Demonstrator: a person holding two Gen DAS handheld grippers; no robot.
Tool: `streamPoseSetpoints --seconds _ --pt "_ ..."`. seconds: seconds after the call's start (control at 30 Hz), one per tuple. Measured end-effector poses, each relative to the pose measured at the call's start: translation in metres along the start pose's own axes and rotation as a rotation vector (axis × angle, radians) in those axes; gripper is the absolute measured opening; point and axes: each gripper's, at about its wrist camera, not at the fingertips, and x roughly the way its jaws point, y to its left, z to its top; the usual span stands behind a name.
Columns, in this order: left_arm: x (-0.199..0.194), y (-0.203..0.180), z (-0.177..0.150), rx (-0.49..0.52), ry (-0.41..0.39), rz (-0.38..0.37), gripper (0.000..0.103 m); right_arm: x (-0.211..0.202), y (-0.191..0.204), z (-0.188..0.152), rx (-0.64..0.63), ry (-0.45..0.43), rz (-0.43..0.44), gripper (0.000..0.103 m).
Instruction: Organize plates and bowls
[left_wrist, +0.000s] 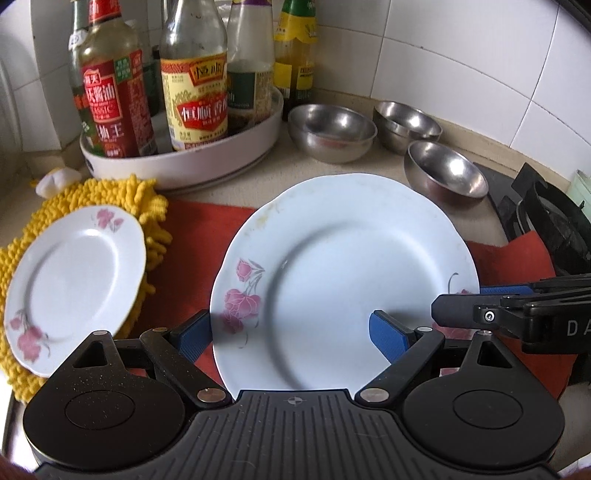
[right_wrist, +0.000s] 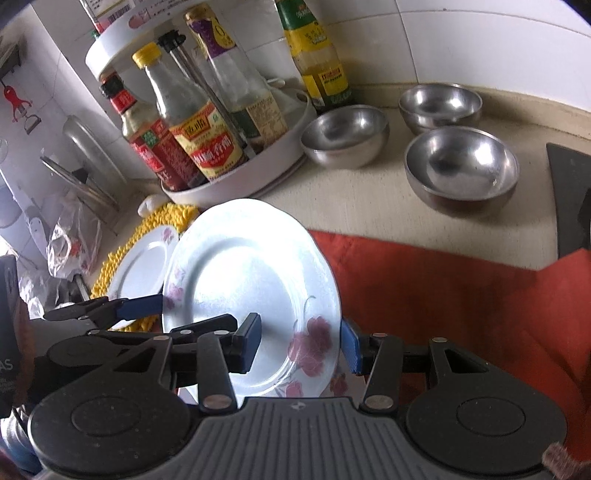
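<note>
**Large floral plate pinched at its right rim, left fingers straddling it**

The large floral plate (left_wrist: 351, 266) sat tilted above the red cloth (left_wrist: 199, 236), running between both pairs of fingers. The right gripper (right_wrist: 301, 343), angled down and reaching in from the plate's right side, pinched the rim. One pad lay on the upper face and the other against the outer edge. The left gripper (left_wrist: 291, 338), also pitched steeply downward, had its fingers spread wide. Its left pad was just beside the plate's left edge and its right pad over the plate's well.

Left of the left fingers, a small floral plate (left_wrist: 74, 280) rested on a yellow chenille mat (left_wrist: 155, 206). Beyond the fingertips stood three steel bowls (left_wrist: 332, 133) and a white tray of sauce bottles (left_wrist: 207, 162).
</note>
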Motion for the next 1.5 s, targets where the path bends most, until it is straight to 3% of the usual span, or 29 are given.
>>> streamPoseSetpoints --seconds 0.8,1.0,1.23,1.33,1.5 --pt "-0.001 -0.004 -0.032 0.017 0.082 0.001 0.093 0.005 0.004 -0.033 -0.035 0.133 -0.012 0.043" --pt "-0.007 -0.005 -0.035 0.032 0.059 -0.006 0.094 0.006 0.004 -0.034 -0.041 0.148 -0.040 0.045" --pt "-0.012 -0.008 -0.034 0.050 0.045 0.002 0.097 0.001 0.004 -0.031 -0.063 0.139 -0.106 0.045" --pt "-0.013 -0.008 -0.033 0.048 0.040 0.003 0.098 -0.009 0.009 -0.028 -0.099 0.096 -0.101 0.045" --pt "-0.016 -0.005 -0.030 0.041 0.026 0.018 0.099 -0.014 0.021 -0.021 -0.185 0.048 -0.165 0.049"
